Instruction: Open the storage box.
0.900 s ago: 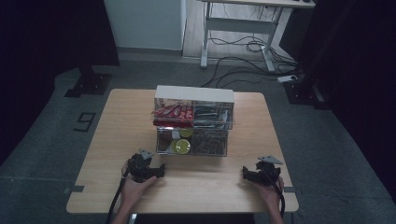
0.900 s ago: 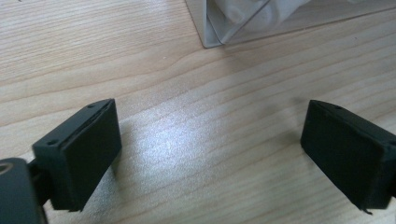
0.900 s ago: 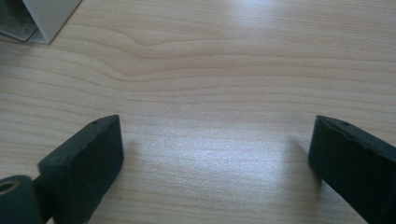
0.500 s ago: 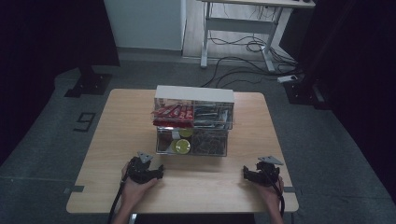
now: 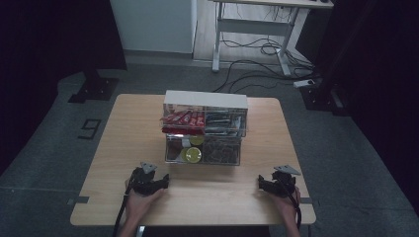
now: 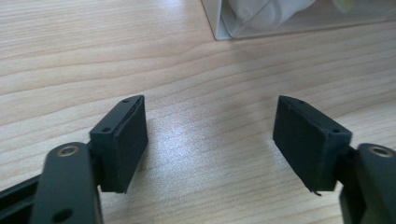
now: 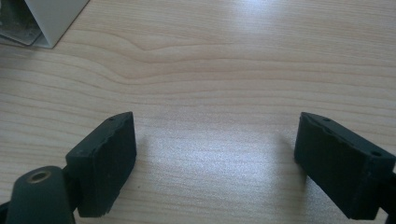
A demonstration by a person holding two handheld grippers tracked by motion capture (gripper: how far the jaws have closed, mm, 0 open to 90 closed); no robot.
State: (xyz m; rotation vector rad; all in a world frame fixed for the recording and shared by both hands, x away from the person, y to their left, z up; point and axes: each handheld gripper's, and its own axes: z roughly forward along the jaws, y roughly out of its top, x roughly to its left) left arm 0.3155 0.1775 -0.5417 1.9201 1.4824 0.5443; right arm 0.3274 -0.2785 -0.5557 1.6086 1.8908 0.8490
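Observation:
A clear two-tier organiser box (image 5: 203, 132) stands in the middle of the wooden table (image 5: 128, 128). Its upper tier holds red packets (image 5: 182, 120) and dark packets (image 5: 223, 122); the lower drawer holds round yellow-green items (image 5: 192, 154) and dark small pieces. My left gripper (image 5: 163, 180) rests on the table in front of the box, to its left, held by a hand. Its jaws stand wide apart over bare wood in the left gripper view (image 6: 210, 135). My right gripper (image 5: 261, 182) rests near the front right edge, open with nothing between its jaws (image 7: 215, 154).
The box's corner (image 6: 261, 21) lies just beyond the left gripper, and another corner (image 7: 42, 23) shows at the top left of the right gripper view. Behind the table stand a white cabinet (image 5: 153, 24) and a desk frame (image 5: 252, 29) with cables on the floor.

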